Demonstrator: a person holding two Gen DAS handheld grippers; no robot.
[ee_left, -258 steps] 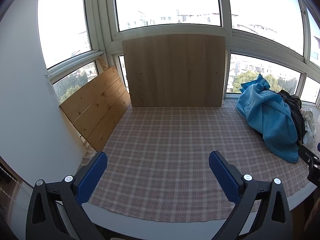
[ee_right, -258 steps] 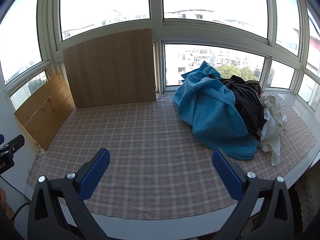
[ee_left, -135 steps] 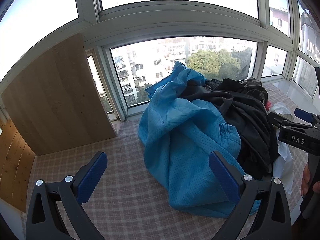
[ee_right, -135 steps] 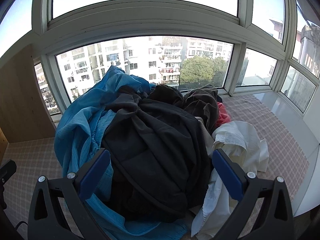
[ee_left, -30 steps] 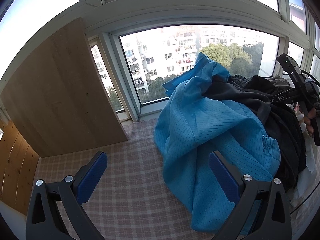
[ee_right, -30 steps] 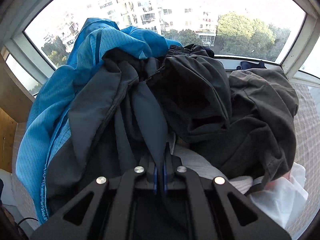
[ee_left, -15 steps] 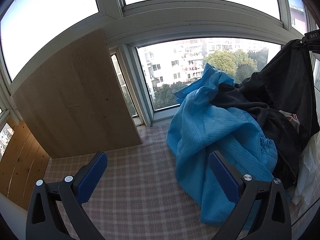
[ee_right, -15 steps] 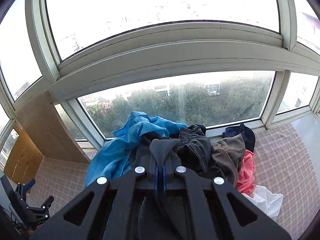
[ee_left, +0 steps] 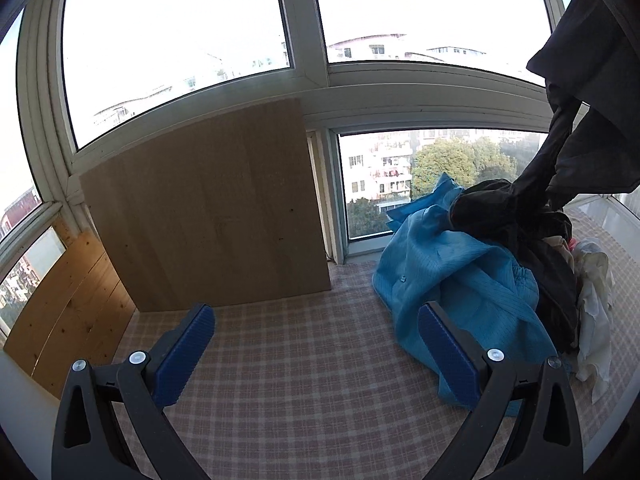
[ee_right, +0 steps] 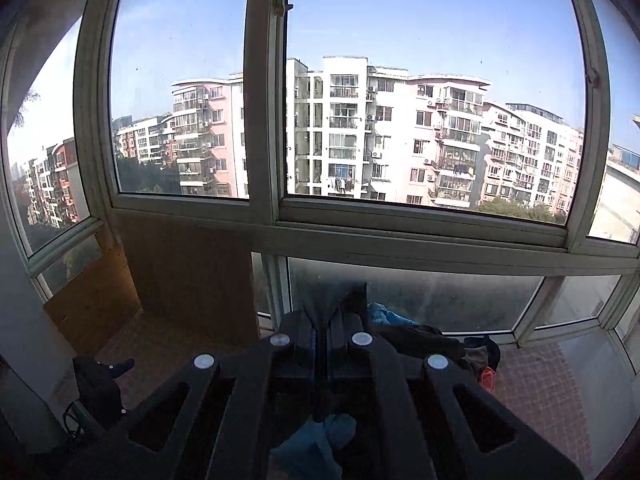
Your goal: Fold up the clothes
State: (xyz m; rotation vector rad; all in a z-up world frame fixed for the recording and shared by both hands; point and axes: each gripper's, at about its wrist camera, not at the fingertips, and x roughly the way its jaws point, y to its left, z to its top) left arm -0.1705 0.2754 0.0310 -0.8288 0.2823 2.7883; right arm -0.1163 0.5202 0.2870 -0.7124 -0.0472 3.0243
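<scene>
The right gripper (ee_right: pixel 321 344) is pinched tight on a dark garment (ee_left: pixel 576 152), a fold of it standing up between the 2 closed fingers; seen from the left wrist, that garment hangs high at the right edge and stretches down taut to the pile (ee_left: pixel 500 264) it is still tangled with. The left gripper (ee_left: pixel 316 344) hangs above the checked cloth (ee_left: pixel 304 392), its 2 blue pads (ee_left: pixel 446 354) spread wide with nothing between them. The pile sits at the right end of the cloth, against the window (ee_left: pixel 400 184): a blue garment (ee_left: pixel 448 280) in front, dark clothes on top and behind, a white piece (ee_left: pixel 596 320) at the far right, touching the rest. A wooden board (ee_left: pixel 208 216) leans upright against the window at the back, and a slatted panel (ee_left: pixel 68 312) stands along the left wall. The cloth between board and pile lies bare and flat.
</scene>
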